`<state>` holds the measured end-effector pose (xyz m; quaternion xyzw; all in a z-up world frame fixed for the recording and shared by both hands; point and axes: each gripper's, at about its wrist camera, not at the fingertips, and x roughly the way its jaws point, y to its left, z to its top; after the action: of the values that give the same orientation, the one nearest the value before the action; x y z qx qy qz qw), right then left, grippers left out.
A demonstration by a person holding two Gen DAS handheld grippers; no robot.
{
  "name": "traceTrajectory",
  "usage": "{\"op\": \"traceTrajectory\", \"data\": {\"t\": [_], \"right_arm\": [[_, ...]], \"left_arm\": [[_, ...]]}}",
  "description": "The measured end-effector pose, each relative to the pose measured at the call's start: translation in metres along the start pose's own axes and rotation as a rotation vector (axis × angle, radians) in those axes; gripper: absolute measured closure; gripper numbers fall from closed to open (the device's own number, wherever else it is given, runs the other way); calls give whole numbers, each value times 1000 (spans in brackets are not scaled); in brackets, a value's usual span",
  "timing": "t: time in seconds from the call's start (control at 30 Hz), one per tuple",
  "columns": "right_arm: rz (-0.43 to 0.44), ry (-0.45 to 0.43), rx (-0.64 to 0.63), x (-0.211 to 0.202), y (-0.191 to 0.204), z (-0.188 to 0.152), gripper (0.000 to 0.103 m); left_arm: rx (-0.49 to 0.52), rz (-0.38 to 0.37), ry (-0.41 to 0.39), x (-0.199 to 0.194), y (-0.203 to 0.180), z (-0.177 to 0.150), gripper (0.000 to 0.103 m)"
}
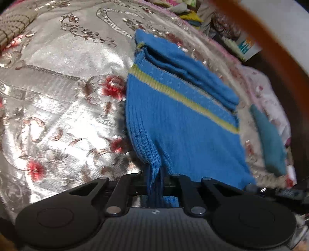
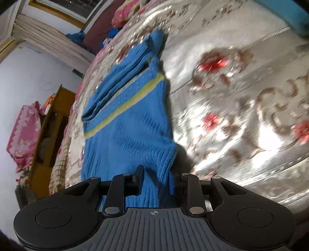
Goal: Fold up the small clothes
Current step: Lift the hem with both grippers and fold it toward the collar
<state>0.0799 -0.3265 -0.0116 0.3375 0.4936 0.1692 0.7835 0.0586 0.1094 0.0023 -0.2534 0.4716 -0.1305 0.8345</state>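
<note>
A small blue knitted sweater [image 1: 183, 125] with a yellow-green stripe lies on a silvery floral bedspread [image 1: 58, 96]. Its sleeves are folded across its upper part. In the left wrist view my left gripper [image 1: 155, 183] is shut on a bunched ribbed edge of the sweater, with the cloth hanging down between the jaws. The right wrist view shows the same sweater [image 2: 131, 131] stretching away from the camera over the bedspread [image 2: 231, 115]. My right gripper [image 2: 156, 179] is shut on the near ribbed edge, and the knit fills the gap between its fingers.
A folded teal garment [image 1: 270, 139] lies to the right of the sweater. More clothes [image 1: 193, 11] are piled at the far edge of the bed. Beside the bed stand a wooden shelf [image 2: 52, 135] and a pink cloth [image 2: 23, 135]. A pink pillow [image 2: 125, 11] lies at the head.
</note>
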Motion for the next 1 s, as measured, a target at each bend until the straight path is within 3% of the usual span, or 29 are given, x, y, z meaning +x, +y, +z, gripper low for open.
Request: {"op": "traceTrajectory", "data": {"t": [0.1,0.3,0.43,0.53,0.7,0.8,1.0], "right_arm": [[54,17,26,0,5,-3,94],[237,-51,116,-13,22,12,95],[301,-120,131,-13,38,42,95],[329,-158,150,-5,44,68,95],[300,-202,155,20,51,116,95],[284,-199,168,34,51,129,95],[235,-184,211,40,31,122,95]], "left_arm": [[-50,-79,-19,-4,3,6,89],[-133,-232,-101,-7,8,39,89],[-142,-292,-157,-4,6,72,93],[-112,-283,-193,0,3,95,93],[-61,-253,-216,13,-4,127,93],[90,-171,-191,10,-14,121,93],[308,-61,-46,3,-19,79,92]]}}
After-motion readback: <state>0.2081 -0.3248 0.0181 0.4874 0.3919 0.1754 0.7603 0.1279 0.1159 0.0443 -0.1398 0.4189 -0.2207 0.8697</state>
